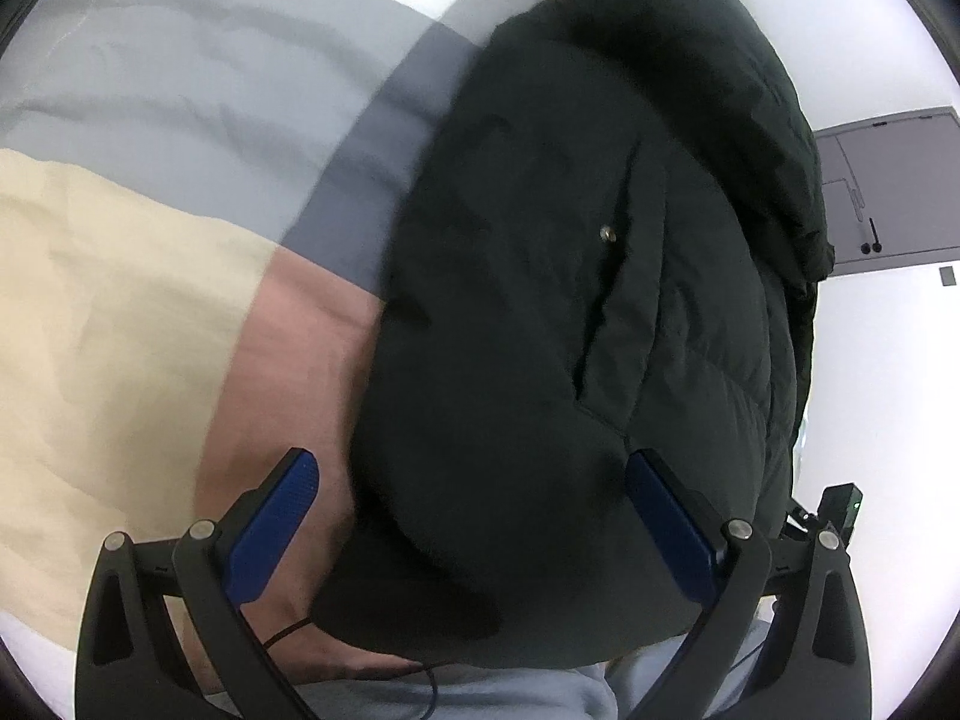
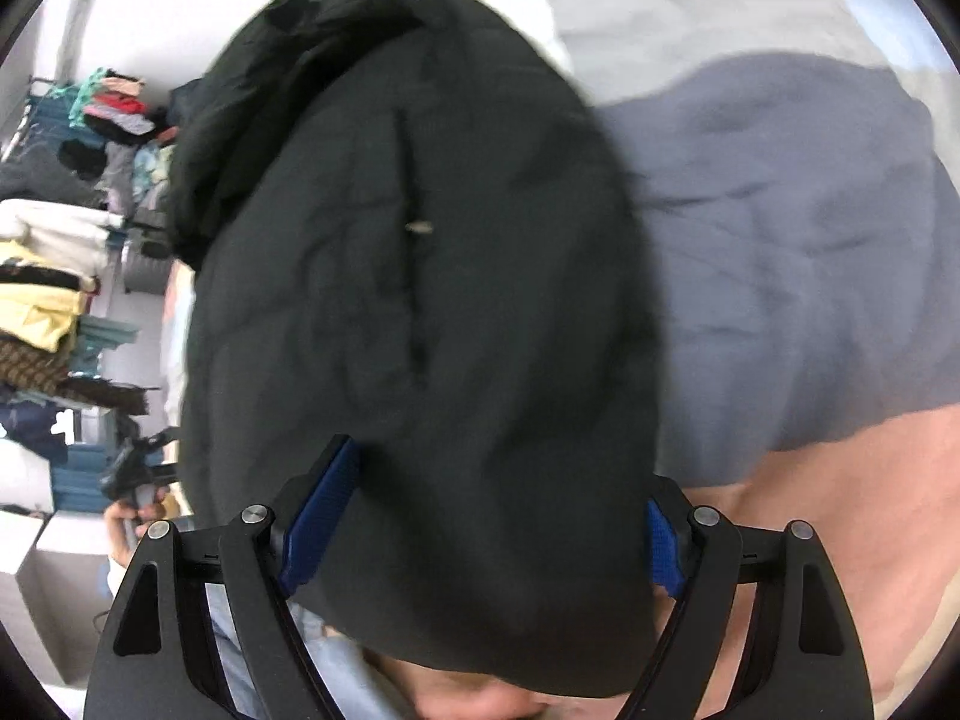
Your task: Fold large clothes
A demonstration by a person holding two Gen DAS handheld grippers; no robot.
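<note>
Big black padded jacket [image 1: 570,300] lying bunched on the colour-block bedspread [image 1: 150,120], its near end bulging right between both sets of fingers. Left gripper [image 1: 474,516] is spread wide around the hem, right gripper [image 2: 498,516] spread too, neither visibly pinching yet. It looks puffy, soft and slippery, so I'd grab a seam or hem edge, not the fat quilting.
</note>
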